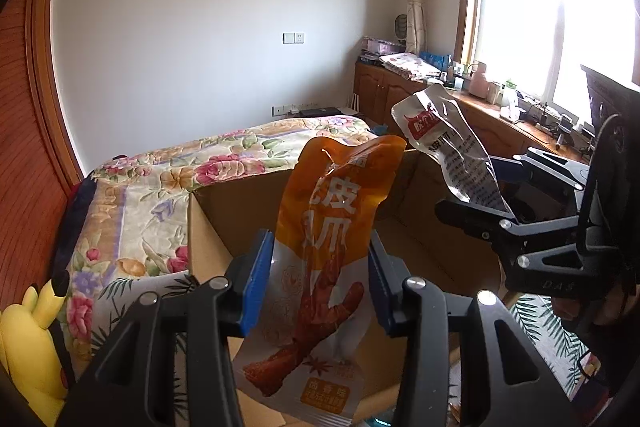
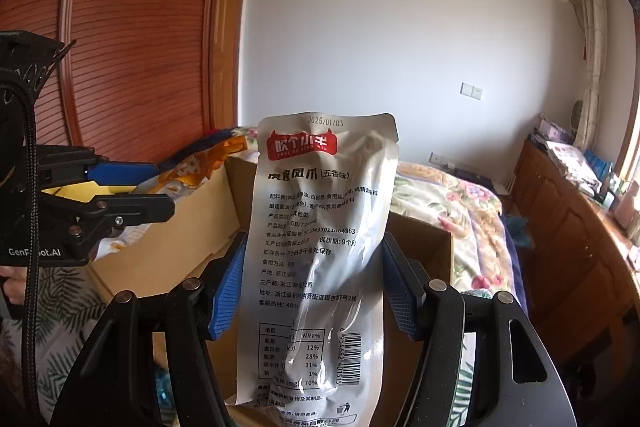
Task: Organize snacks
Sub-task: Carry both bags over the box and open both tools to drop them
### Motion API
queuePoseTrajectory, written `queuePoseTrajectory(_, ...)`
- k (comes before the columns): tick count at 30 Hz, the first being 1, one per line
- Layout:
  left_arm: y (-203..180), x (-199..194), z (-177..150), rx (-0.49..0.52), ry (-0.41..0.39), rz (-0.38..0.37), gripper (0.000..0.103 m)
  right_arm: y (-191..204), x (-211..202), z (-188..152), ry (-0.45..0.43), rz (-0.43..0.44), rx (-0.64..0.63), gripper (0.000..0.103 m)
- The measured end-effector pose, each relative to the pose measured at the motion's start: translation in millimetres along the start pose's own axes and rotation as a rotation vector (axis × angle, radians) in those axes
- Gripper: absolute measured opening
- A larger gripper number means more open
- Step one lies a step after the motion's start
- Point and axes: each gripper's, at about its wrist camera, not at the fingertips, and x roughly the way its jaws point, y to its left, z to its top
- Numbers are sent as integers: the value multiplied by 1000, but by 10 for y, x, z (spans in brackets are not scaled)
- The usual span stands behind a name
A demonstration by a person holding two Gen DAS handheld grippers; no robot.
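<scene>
The left gripper [image 1: 320,279] is black with blue pads [image 1: 256,283], and so is the right gripper [image 2: 310,281]. The left pouch [image 1: 320,267] is orange at the top, fading to silver below, with white characters and a red-brown chicken claw printed on it. The right pouch [image 2: 320,247] is silver-grey with a red logo, black print and a barcode. The box [image 1: 224,211] is plain brown cardboard. The bedspread [image 1: 148,187] is cream with pink and orange flowers and green leaves. A yellow plush toy [image 1: 28,347] has black-tipped ears. The wall [image 1: 200,27] is white, the louvred door [image 2: 132,27] reddish-brown wood.
</scene>
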Motion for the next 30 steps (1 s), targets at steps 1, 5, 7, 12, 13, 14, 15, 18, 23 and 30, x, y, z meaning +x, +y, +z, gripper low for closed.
queuePoseTrajectory(1, -1, 44, -5, -1, 2, 5, 45, 9, 30, -7, 4, -1, 1, 64)
queuePoseTrajectory(5, -32, 189, -37, -1, 23, 11, 45, 49, 91, -30, 15, -18, -15, 65)
queuePoseTrajectory(7, -48, 242, -59, -1, 37, 14, 46, 35, 143, -47, 29, -29, -19, 65)
queuePoseTrajectory(12, -93, 362, -155, 5, 70, 31, 48, 13, 226, -41, 68, -40, 0, 65)
queuePoseTrajectory(13, -109, 377, -178, 12, 77, 39, 50, 7, 234, -38, 70, -39, -1, 64)
queuePoseTrajectory(14, -125, 391, -187, 16, 82, 45, 52, 21, 229, -41, 77, -37, -5, 64)
queuePoseTrajectory(15, -149, 401, -211, 18, 88, 53, 52, 41, 233, -54, 87, -38, -11, 64)
queuePoseTrajectory(18, -181, 354, -220, 4, 70, 45, 54, 128, 276, -102, 130, -24, -39, 64)
queuePoseTrajectory(23, -195, 270, -240, 6, 60, 46, 58, 147, 290, -159, 167, 15, -33, 64)
queuePoseTrajectory(30, -185, 108, -310, 2, 52, 51, 61, 48, 97, -114, 140, 73, 51, 78)
